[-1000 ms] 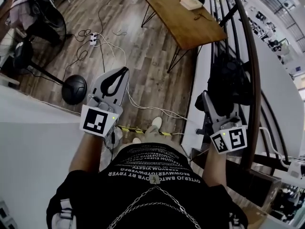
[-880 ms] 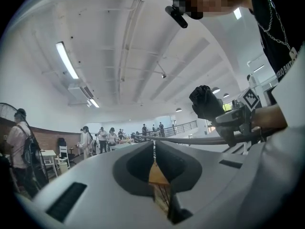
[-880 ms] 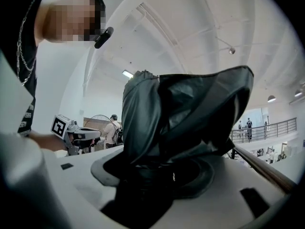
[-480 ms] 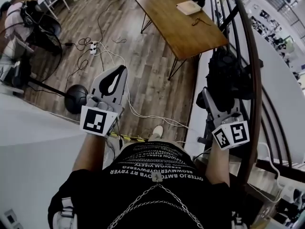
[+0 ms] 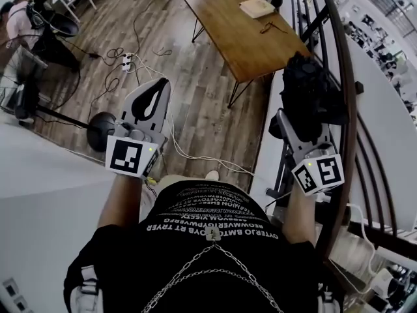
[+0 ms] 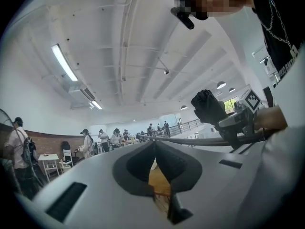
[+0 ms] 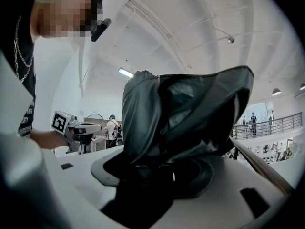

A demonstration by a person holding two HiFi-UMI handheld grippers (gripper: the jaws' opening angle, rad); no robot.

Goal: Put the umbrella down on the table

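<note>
Claws first, closest to me: my left claw (image 5: 161,85) at about 10 o'clock is pointing level with its two tips pressing together on nothing, so it is serving as a free spare. My right claw (image 5: 301,128) at 2 o'clock is clamping the folded black umbrella (image 5: 311,89), whose bunched fabric is bulging out past the jaws and filling most of the right gripper view. I judge the wide squeeze is what is stopping the soft bundle from slipping. At 3 o'clock, the dark handrail (image 5: 344,103) is curving just beside the umbrella, and I am treating it as a snag risk. Farther off, at 12 o'clock, the wooden surface (image 5: 234,32) is standing well apart from both claws, with a pale booklet (image 5: 257,6) lying near its far end. The umbrella is not yet down. I am judging the bare near half of that surface the sensible place for it.
</note>
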